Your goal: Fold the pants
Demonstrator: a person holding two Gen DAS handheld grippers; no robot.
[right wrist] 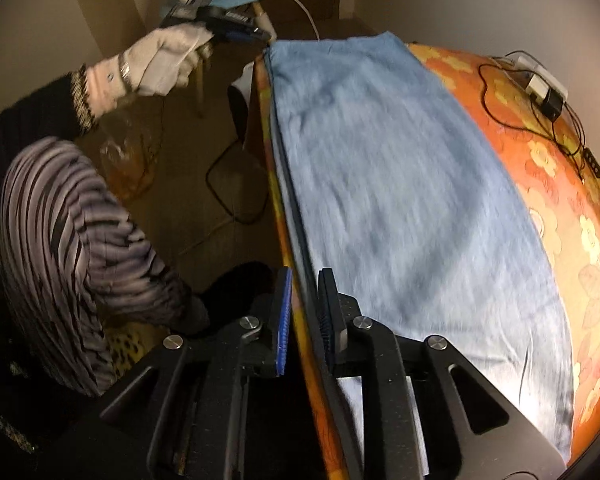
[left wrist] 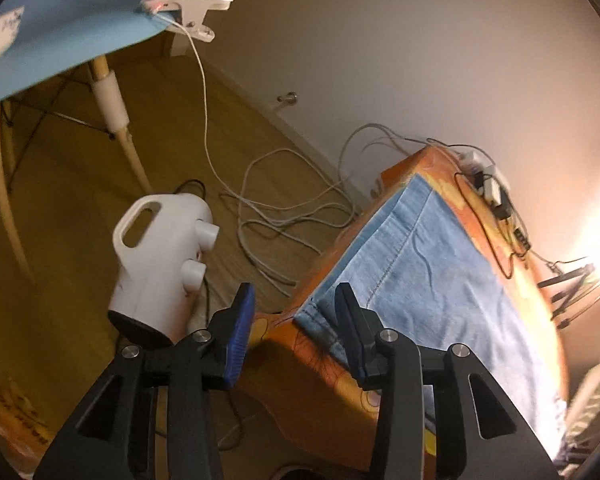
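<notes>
Clutter off the tabletop [right wrist: 500, 92] end: white jug [left wrist: 164, 264], loose cables [left wrist: 268, 216] on floor, blue chair [left wrist: 60, 32] with a clip lamp [left wrist: 188, 12]. Chargers and leads [right wrist: 544, 96] line the far edge. Pants [right wrist: 400, 200] lie flat, folded lengthwise, long axis along the near edge, hem [left wrist: 384, 236] toward the chair. Left tool [left wrist: 296, 320] gapes at the hem corner, gripping nothing. Right tool [right wrist: 305, 308] slightly apart, straddling the tabletop edge; no clamping visible.

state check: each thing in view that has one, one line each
jeans: folded lengthwise, flat on the table, edge along its near side
left gripper: open, at the hem corner, holding nothing
right gripper: open, astride the jeans' edge
clip lamp: clamped to the blue chair
</notes>
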